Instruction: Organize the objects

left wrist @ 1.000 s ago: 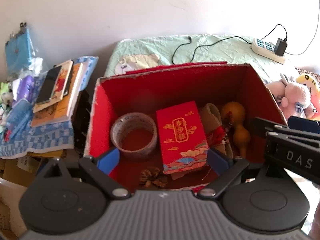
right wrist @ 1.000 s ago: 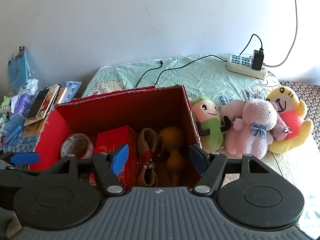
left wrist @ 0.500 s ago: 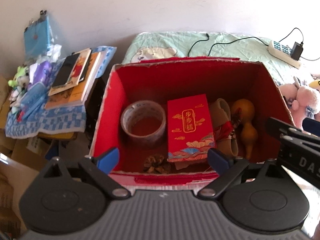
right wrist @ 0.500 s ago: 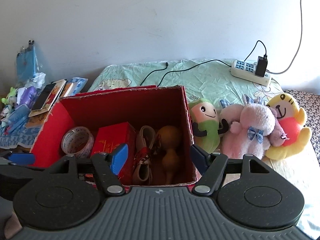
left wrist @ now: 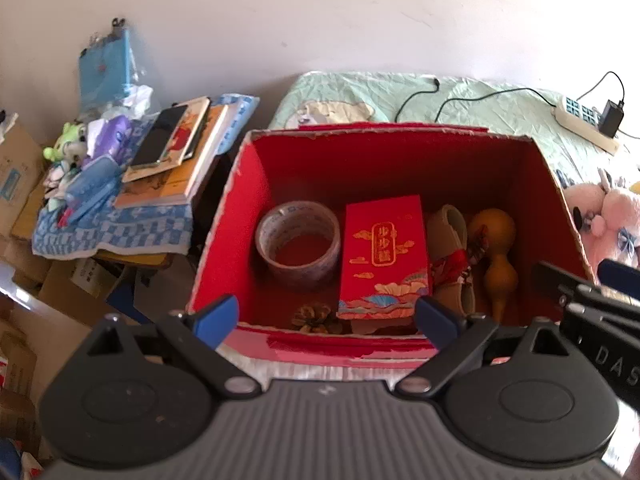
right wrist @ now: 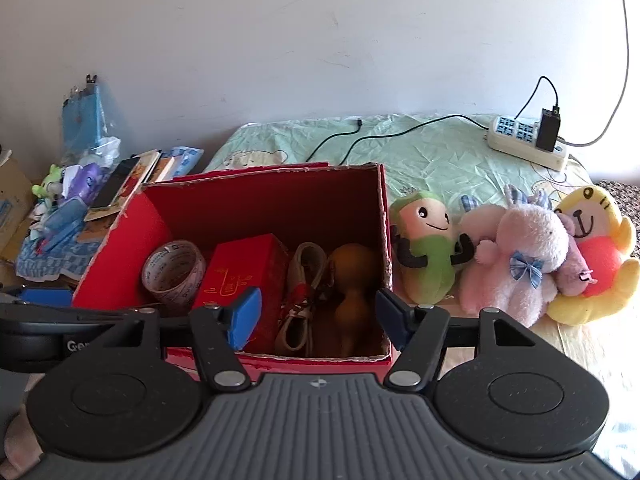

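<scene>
An open red cardboard box [left wrist: 224,240] [right wrist: 120,240] stands on the bed. Inside lie a tape roll [left wrist: 298,242] [right wrist: 172,276], a red gift packet [left wrist: 384,256] [right wrist: 240,268], a beige strap bundle [left wrist: 450,232] [right wrist: 306,280], a brown gourd [left wrist: 496,248] [right wrist: 352,276] and a pine cone [left wrist: 314,318]. My left gripper [left wrist: 326,318] is open and empty over the box's near wall. My right gripper [right wrist: 318,314] is also open and empty, above the box's near right corner. Beside the box sit a green plush [right wrist: 426,248], a pink rabbit plush [right wrist: 516,260] and a yellow plush [right wrist: 596,252].
A side table [left wrist: 116,224] left of the box holds books, a phone [left wrist: 160,136] and small toys on a blue checked cloth. A power strip [right wrist: 524,142] with cables lies at the back of the green bedsheet [right wrist: 420,152]. Cardboard boxes [left wrist: 16,184] stand at the far left.
Both grippers have pulled back and up from the box, which now looks smaller and farther. Their fingers stay open. Nothing inside the box has moved.
</scene>
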The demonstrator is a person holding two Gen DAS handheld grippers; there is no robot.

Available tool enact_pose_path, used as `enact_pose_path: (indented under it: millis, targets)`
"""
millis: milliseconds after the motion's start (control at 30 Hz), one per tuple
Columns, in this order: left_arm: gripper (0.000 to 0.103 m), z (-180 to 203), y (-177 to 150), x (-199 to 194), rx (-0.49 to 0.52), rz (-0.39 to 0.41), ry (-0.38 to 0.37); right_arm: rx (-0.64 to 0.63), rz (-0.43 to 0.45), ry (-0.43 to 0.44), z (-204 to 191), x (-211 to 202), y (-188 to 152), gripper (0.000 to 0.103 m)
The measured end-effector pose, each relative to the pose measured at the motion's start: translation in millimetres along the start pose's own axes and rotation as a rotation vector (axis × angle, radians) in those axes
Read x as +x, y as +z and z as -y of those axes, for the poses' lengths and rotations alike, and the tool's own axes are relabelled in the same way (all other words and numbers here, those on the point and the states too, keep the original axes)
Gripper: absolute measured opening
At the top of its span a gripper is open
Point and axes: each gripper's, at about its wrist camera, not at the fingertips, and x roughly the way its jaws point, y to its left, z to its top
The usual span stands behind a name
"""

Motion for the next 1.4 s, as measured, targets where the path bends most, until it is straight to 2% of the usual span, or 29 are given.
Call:
enact_pose_path:
  millis: [333, 467, 733, 900, 1400]
  targets:
    - [0.098, 5, -1, -7, -0.032, 0.008, 0.049, 0.012, -0.01, 0.033, 7, 2, 0, 0.066]
    - [0.098, 3, -4, -4, -0.046, -0.01, 0.039, 0.03, -0.022, 0.018, 7, 3, -1, 0.065]
    - [0.099, -6, 3, -1, 0.009, 0.017, -0.021, 0.08, 0.0, -0.055, -5, 0, -2, 0.063]
    - [0.099, -14, 7, 5, 0.046, 0.029, -0.04, 0.123, -0.001, -0.07, -13, 3, -6, 0.063]
    - [0.099, -31, 3, 20, 0.079, -0.008, -0.09, 0.177, -0.015, -0.142, -32, 7, -13, 0.063]
